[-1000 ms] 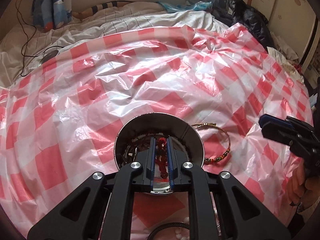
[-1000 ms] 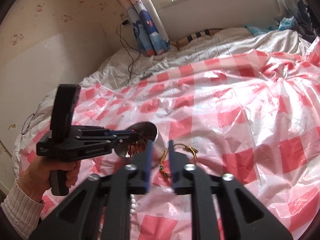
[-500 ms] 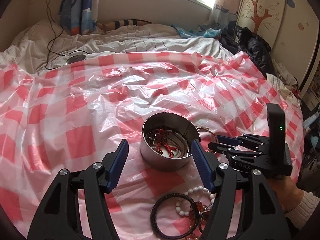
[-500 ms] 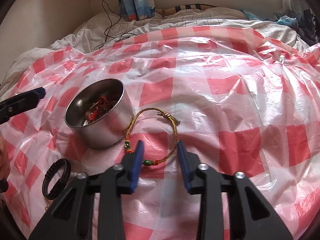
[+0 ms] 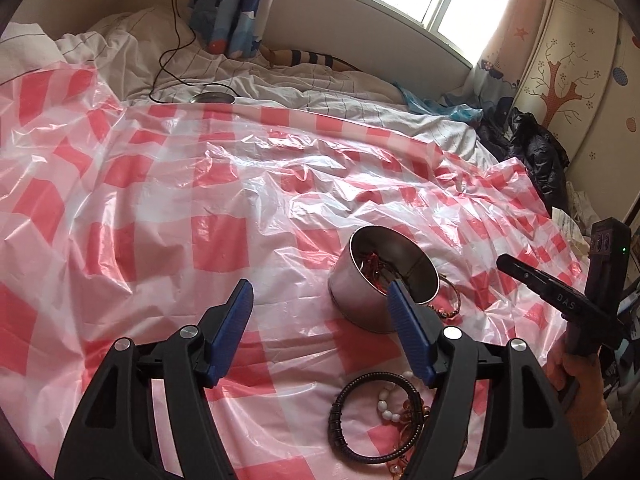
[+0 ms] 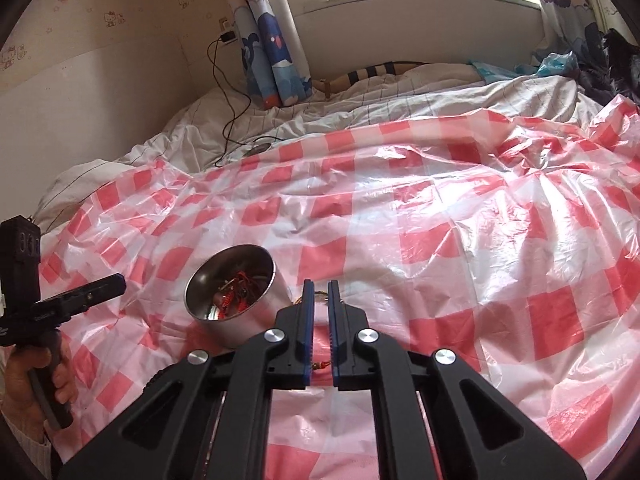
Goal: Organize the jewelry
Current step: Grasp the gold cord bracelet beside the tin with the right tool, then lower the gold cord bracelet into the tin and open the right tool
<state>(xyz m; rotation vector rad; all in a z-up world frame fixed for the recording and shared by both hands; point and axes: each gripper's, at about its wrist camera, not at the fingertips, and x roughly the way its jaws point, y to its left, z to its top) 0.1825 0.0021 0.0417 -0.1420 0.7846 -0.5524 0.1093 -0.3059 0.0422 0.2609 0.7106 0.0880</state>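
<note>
While the left gripper (image 5: 320,312) hangs wide open and empty beside the steel bowl (image 5: 382,280) of collected jewelry, loose bracelets (image 5: 376,416) wait on the checked sheet (image 5: 160,200); from the right, the right gripper (image 6: 320,300) has just closed on the gold bracelet (image 6: 320,365), apparently pinched, next needing a lift into the bowl (image 6: 230,284).

Left gripper (image 5: 320,328): black angular arms w/ triangular cut-outs, silver round screws, blue ribbed pads. Right gripper (image 6: 320,320): same build; at right edge of left view, pistol-type handle, white lettering, black box w/ green LED. Cream ribbed-knit sleeve (image 5: 600,436), lower right.
</note>
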